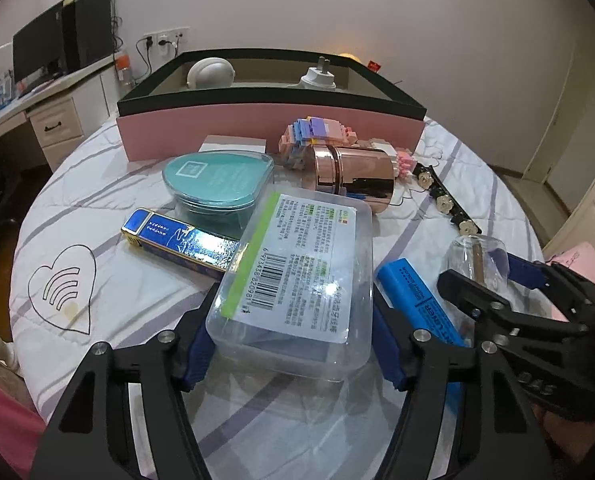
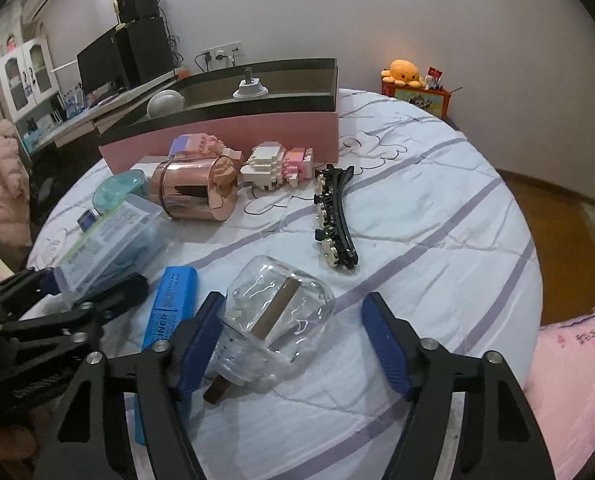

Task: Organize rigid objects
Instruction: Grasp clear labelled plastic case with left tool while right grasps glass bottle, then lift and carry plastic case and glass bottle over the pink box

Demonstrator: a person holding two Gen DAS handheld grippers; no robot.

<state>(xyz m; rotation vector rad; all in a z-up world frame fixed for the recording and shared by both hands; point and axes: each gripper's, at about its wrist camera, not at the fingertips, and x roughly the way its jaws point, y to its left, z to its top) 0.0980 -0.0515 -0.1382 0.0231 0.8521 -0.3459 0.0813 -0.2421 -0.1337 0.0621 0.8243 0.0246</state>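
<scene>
1. Left gripper pinched the clear plastic box between both pads, box on the bedspread.
2. Right gripper was spread; glass jar lay between the fingers, touching the left pad, apart from the other.

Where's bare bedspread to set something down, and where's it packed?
Free: the wide stretch right of the black hair clip out to the bed edge, and the patch around the heart print left of the blue lighter. Crowded: in front of the pink box, where the rose-gold canister, teal case and clear plastic box sit close.
</scene>
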